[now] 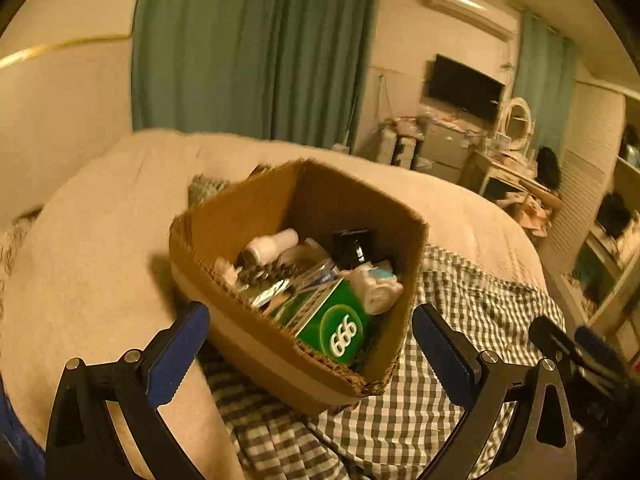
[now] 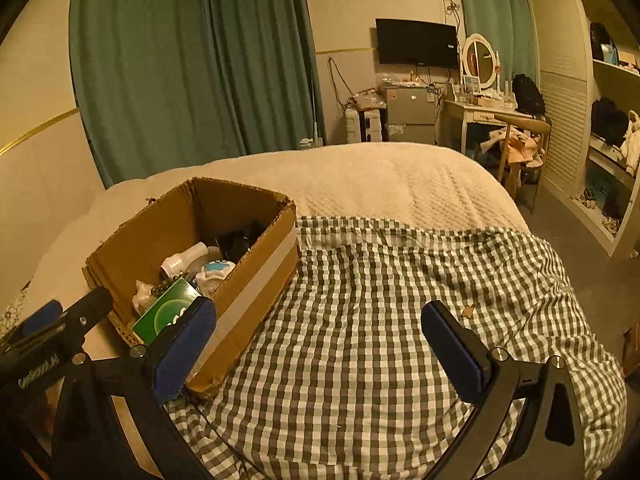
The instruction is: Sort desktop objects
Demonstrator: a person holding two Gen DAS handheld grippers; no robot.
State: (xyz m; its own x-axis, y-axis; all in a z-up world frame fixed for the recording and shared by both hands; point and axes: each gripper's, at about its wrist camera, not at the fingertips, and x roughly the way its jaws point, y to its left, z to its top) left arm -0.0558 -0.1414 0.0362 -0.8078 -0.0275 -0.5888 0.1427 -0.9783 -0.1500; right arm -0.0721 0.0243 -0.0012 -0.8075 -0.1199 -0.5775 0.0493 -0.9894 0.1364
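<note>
An open cardboard box (image 1: 256,216) (image 2: 160,220) sits on the bed where the checked cloth (image 2: 380,320) meets the cream blanket. Inside lie a green carton marked 666 (image 1: 340,324) (image 2: 168,314), a white bottle (image 1: 272,246) (image 2: 184,262), a black item (image 1: 352,242), beads and crumpled white wrappers. My left gripper (image 1: 310,342) is open, its blue fingers straddling the box's near corner with nothing held. My right gripper (image 2: 320,328) is open over the bare checked cloth, its left finger beside the box's right wall. The other gripper (image 1: 580,348) (image 2: 48,328) shows at each view's edge.
Green curtains (image 2: 192,60) hang behind the bed. A wall television (image 2: 416,42), small fridge (image 2: 408,112), dressing table with round mirror (image 2: 478,60) and a chair (image 2: 520,136) stand beyond the bed's far end. Open shelves (image 2: 612,120) line the right wall. A small brown scrap (image 2: 466,311) lies on the cloth.
</note>
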